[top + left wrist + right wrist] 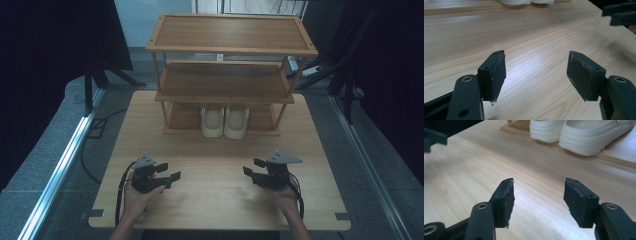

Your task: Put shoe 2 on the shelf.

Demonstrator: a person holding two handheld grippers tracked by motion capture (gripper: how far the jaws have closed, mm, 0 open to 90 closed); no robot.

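A pair of white clogs point(224, 120) stands side by side on the bottom shelf of a three-tier wooden rack point(232, 47), heels toward me; the clogs point(579, 135) appear close ahead in the right gripper view. My left gripper point(169, 175) rests low over the table's front left, jaws wide apart and empty; its pads point(496, 75) frame bare wood. My right gripper point(252, 169) hovers at the front right, open with nothing between its pads point(507, 200). The two grippers point toward each other across the table.
The light wooden table point(220, 200) carries the rack at its far half. Black curtains and stand legs point(97, 75) flank both sides. A metal floor rail point(65, 165) runs along the left, with cables on the grey floor.
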